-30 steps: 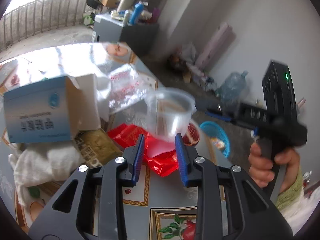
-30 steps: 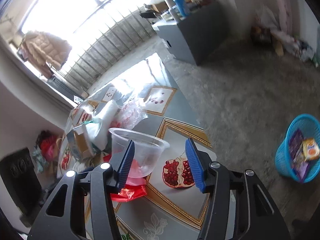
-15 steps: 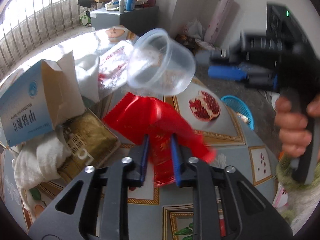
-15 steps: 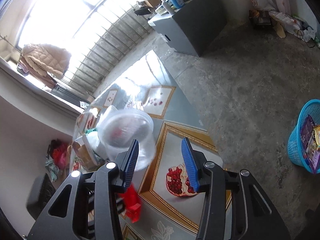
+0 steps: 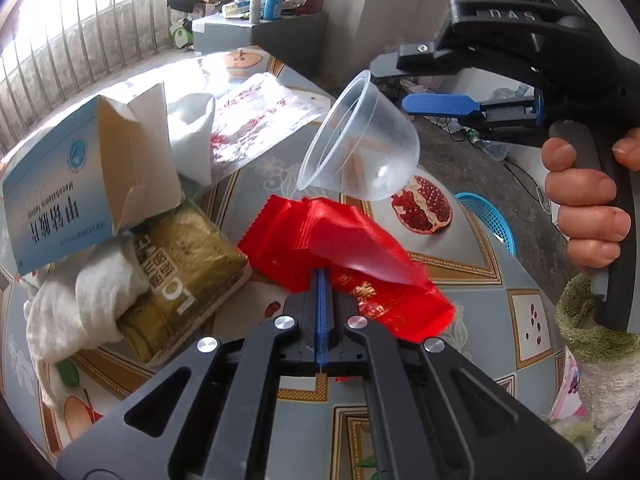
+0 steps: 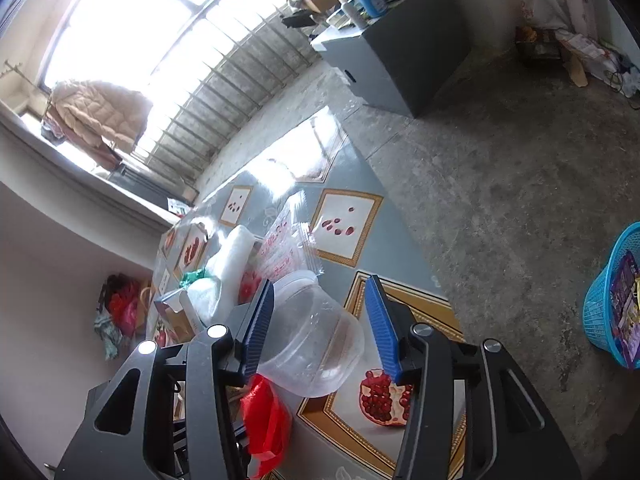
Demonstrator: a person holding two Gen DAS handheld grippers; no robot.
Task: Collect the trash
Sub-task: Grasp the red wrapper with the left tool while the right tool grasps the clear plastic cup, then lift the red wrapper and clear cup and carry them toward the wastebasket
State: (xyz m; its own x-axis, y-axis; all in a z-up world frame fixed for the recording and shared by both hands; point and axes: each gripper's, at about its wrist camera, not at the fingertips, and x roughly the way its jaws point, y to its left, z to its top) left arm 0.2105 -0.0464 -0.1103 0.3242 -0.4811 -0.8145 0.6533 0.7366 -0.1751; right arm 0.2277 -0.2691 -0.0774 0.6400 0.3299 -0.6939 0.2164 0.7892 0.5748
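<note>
My left gripper (image 5: 322,276) is shut on a red foil wrapper (image 5: 340,248), held just above the table; the wrapper also shows in the right wrist view (image 6: 264,420). A clear plastic cup (image 5: 360,144) hangs tilted in the air off my right gripper (image 5: 400,80). In the right wrist view the cup (image 6: 312,340) sits between the blue pads of the right gripper (image 6: 320,320), touching the left pad (image 6: 258,328), with a gap to the right pad. A blue trash basket (image 6: 612,300) with wrappers stands on the floor; it also shows in the left wrist view (image 5: 486,216).
The patterned table (image 5: 460,280) holds a blue-and-white carton (image 5: 76,176), a gold packet (image 5: 184,272), white cloth (image 5: 92,296) and a clear printed bag (image 5: 256,120). A grey cabinet (image 6: 392,64) with bottles stands by the barred window.
My left gripper closed on the red wrapper and lifted it. My right gripper lifted the clear cup off the table and tipped it sideways.
</note>
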